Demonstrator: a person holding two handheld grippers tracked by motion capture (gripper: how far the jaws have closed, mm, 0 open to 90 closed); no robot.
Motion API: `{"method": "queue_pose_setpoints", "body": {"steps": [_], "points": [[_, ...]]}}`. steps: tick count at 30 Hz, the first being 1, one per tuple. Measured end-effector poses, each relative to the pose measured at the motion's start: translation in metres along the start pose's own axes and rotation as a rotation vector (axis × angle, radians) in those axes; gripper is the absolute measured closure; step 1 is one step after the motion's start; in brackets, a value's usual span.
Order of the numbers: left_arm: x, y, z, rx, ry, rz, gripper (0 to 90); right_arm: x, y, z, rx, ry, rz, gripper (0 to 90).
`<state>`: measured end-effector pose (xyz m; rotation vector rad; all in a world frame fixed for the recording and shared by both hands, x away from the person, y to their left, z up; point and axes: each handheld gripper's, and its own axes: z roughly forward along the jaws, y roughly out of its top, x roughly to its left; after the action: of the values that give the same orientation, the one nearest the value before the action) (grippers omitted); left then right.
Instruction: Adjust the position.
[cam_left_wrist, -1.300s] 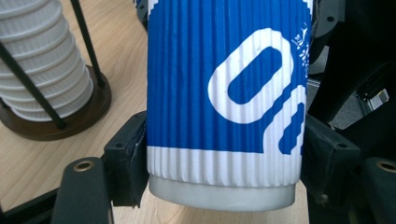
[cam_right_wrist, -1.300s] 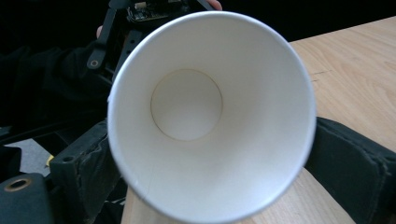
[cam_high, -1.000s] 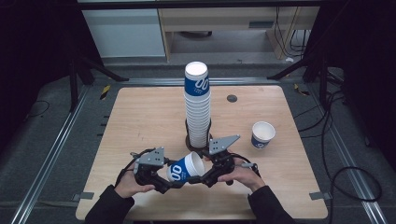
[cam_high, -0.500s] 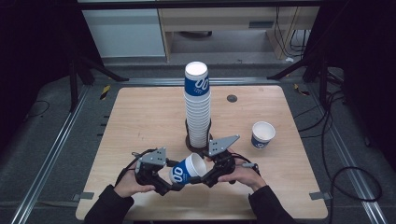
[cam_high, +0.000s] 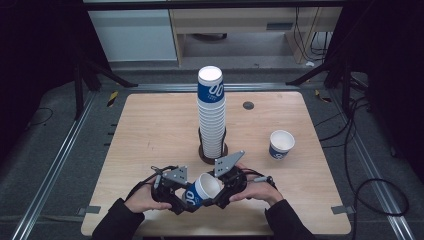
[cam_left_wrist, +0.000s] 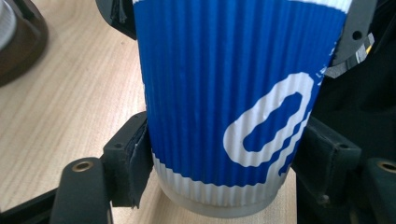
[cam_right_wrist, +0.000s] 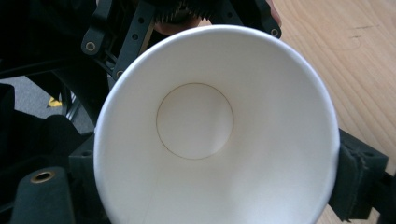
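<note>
A blue ribbed paper cup (cam_high: 200, 190) with a white logo lies tipped on its side above the table's front edge, between both grippers. My left gripper (cam_high: 186, 199) is shut on its lower end. In the left gripper view the black pads (cam_left_wrist: 135, 163) press the cup (cam_left_wrist: 224, 93) just above its white base, having just closed in on it. My right gripper (cam_high: 216, 192) holds the mouth end. In the right gripper view the white inside of the cup (cam_right_wrist: 210, 140) faces the camera. The pads (cam_right_wrist: 357, 170) sit against the rim on both sides, and these jaws have just eased open slightly.
A tall stack of matching cups (cam_high: 211, 115) stands in a dark round holder (cam_high: 202, 154) at the middle of the wooden table (cam_high: 150, 130). That holder's base (cam_left_wrist: 18, 37) appears in the left gripper view. One cup (cam_high: 281, 144) stands upright at the right. A small dark disc (cam_high: 248, 105) lies behind.
</note>
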<state>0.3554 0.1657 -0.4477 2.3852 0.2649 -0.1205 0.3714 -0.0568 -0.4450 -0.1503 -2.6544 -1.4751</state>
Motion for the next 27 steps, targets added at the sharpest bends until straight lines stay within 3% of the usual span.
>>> {"method": "queue_pose_setpoints", "body": {"steps": [2,8,18,22,27], "points": [[0.0,0.0,0.001,-0.004,0.005,0.002,27.9,0.0,0.0,0.001,0.005,-0.001,0.001,14.6],[0.004,-0.002,-0.004,-0.039,0.019,-0.012,28.1,-0.002,0.001,-0.003,-0.045,-0.043,0.006,8.5],[0.011,-0.006,-0.023,-0.178,0.072,-0.059,28.2,-0.009,0.004,-0.023,-0.191,-0.101,0.062,7.4],[0.01,-0.005,-0.031,-0.248,0.084,-0.07,28.2,-0.011,0.004,-0.026,-0.241,-0.107,0.088,7.4],[0.006,-0.002,-0.032,-0.294,0.102,-0.061,28.2,-0.011,0.006,-0.026,-0.289,-0.09,0.109,8.1]]}}
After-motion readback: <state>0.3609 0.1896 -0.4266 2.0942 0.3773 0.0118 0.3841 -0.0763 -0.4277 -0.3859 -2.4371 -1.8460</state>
